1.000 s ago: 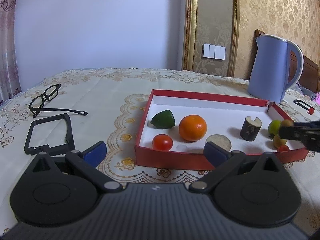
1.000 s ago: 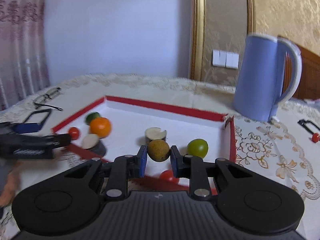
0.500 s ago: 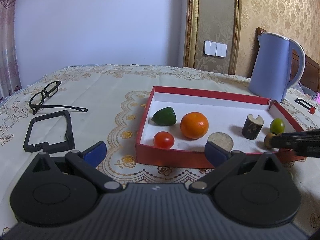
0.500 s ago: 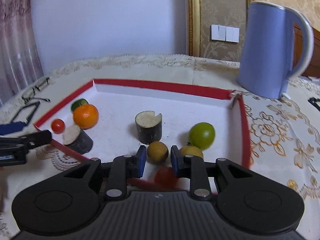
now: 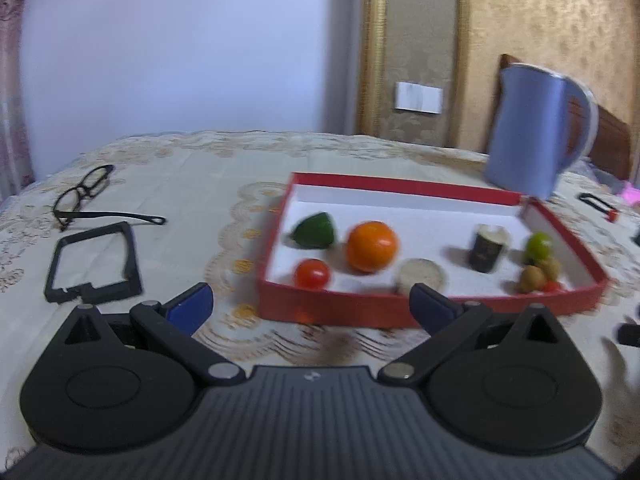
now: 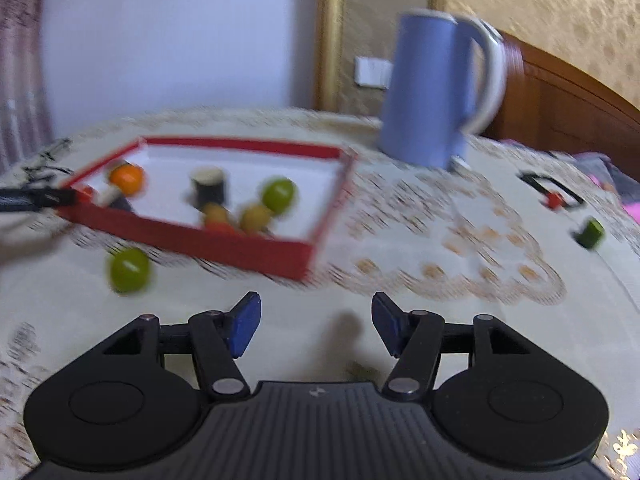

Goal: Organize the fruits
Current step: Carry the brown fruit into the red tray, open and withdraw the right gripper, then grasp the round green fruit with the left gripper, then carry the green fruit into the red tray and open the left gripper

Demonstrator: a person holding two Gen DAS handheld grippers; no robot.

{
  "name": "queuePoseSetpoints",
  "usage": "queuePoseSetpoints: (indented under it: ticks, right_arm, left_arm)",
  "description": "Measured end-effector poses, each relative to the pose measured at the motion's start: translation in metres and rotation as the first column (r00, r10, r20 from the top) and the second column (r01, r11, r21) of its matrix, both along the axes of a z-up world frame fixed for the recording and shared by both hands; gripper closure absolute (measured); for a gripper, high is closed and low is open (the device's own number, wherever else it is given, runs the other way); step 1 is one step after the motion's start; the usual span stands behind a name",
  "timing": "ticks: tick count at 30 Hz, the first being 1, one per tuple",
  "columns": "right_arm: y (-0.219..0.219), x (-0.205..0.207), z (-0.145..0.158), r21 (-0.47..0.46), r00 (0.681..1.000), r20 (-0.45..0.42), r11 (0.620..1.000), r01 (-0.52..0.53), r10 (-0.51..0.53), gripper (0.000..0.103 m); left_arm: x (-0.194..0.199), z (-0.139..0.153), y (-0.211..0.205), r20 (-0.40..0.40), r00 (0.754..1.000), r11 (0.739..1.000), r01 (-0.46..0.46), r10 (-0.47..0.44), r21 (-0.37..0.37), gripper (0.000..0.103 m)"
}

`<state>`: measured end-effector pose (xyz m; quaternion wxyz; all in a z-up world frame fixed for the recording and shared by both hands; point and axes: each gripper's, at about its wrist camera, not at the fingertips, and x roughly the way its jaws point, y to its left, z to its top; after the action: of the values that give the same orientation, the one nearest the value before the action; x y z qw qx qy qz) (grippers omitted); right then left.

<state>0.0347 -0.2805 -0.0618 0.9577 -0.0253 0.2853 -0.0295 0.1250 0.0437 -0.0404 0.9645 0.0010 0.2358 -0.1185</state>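
Note:
A red-walled box (image 5: 332, 312) (image 6: 224, 246) with a white floor holds a green fruit (image 5: 314, 231), an orange (image 5: 371, 245) (image 6: 127, 176), a red tomato (image 5: 312, 274), two dark stem pieces (image 5: 487, 247) (image 6: 208, 186), a green round fruit (image 5: 539, 245) (image 6: 278, 195) and two small brown fruits (image 5: 532, 279) (image 6: 256, 217). Another green fruit (image 6: 130, 270) lies on the cloth outside the box's front wall. My left gripper (image 5: 310, 304) stands open before the box, empty. My right gripper (image 6: 316, 322) hangs over bare cloth, its jaws opening with nothing between them.
A blue kettle (image 5: 534, 132) (image 6: 436, 88) stands behind the box's right corner. Glasses (image 5: 86, 194) and a black frame (image 5: 94, 264) lie on the left. A small dark green piece (image 6: 590, 233) and a black clip with a red end (image 6: 554, 192) lie at right.
My right gripper let go of the small brown fruit inside the box, drew back out toward the right and opened. The left gripper stayed put.

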Motion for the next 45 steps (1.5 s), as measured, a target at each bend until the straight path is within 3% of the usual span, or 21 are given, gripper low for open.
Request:
queuePoseSetpoints:
  ticks: [3, 6, 9, 14, 20, 22, 23, 24, 27, 29, 33, 39, 45]
  right_arm:
    - [-0.014, 0.002, -0.006, 0.037, 0.999, -0.018, 0.999, 0.036, -0.035, 0.037]
    - [-0.014, 0.006, -0.005, 0.025, 0.998, -0.024, 0.998, 0.052, -0.051, 0.030]
    - [-0.013, 0.008, -0.005, 0.018, 0.998, -0.027, 0.998, 0.059, -0.058, 0.029]
    - [-0.018, 0.021, -0.005, 0.073, 0.996, -0.024, 0.993, 0.090, -0.088, 0.027]
    - [-0.015, 0.026, -0.007, 0.069, 0.997, -0.039, 0.995, 0.075, -0.073, 0.020]
    - [-0.015, 0.025, -0.007, 0.072, 0.997, -0.038, 0.995, 0.075, -0.072, 0.020]
    - [-0.016, 0.025, -0.007, 0.070, 0.997, -0.039, 0.995, 0.075, -0.072, 0.020]
    - [-0.016, 0.025, -0.007, 0.070, 0.997, -0.039, 0.995, 0.075, -0.072, 0.020]
    - [-0.016, 0.026, -0.007, 0.069, 0.997, -0.040, 0.995, 0.074, -0.071, 0.019]
    - [-0.016, 0.025, -0.007, 0.071, 0.997, -0.039, 0.995, 0.074, -0.071, 0.019]
    - [-0.016, 0.025, -0.007, 0.074, 0.997, -0.038, 0.995, 0.073, -0.071, 0.019]
    - [-0.016, 0.025, -0.007, 0.074, 0.997, -0.038, 0.995, 0.073, -0.071, 0.019]
    - [-0.015, 0.025, -0.007, 0.068, 0.997, -0.040, 0.995, 0.074, -0.071, 0.019]
  left_arm:
    - [-0.019, 0.004, -0.010, -0.011, 0.996, 0.995, 0.091, -0.092, -0.032, 0.000]
    - [-0.036, 0.008, -0.029, 0.011, 0.990, 0.990, 0.143, -0.143, -0.001, 0.000]
    - [-0.046, 0.008, -0.052, 0.003, 0.978, 0.978, 0.210, -0.210, 0.020, 0.000]
    - [-0.042, 0.001, -0.085, -0.022, 0.974, 0.971, 0.228, -0.227, 0.071, 0.000]
    - [-0.039, -0.005, -0.102, -0.043, 0.968, 0.964, 0.251, -0.248, 0.089, 0.000]
    - [-0.039, -0.007, -0.103, -0.035, 0.970, 0.965, 0.241, -0.239, 0.104, 0.007]
    - [-0.038, -0.008, -0.104, -0.041, 0.970, 0.965, 0.241, -0.238, 0.106, 0.023]
    - [-0.036, -0.009, -0.104, -0.062, 0.966, 0.962, 0.256, -0.251, 0.097, 0.028]
    - [-0.034, -0.009, -0.105, -0.108, 0.946, 0.950, 0.310, -0.304, 0.038, 0.065]
    - [-0.038, -0.009, -0.113, -0.108, 0.940, 0.942, 0.330, -0.323, 0.054, 0.073]
    - [-0.048, -0.011, -0.127, -0.067, 0.947, 0.935, 0.321, -0.314, 0.153, 0.073]
    - [-0.052, 0.010, -0.118, 0.004, 0.953, 0.946, 0.300, -0.303, 0.125, 0.073]
    - [-0.022, 0.034, -0.111, 0.051, 0.977, 0.972, 0.201, -0.208, 0.120, 0.073]
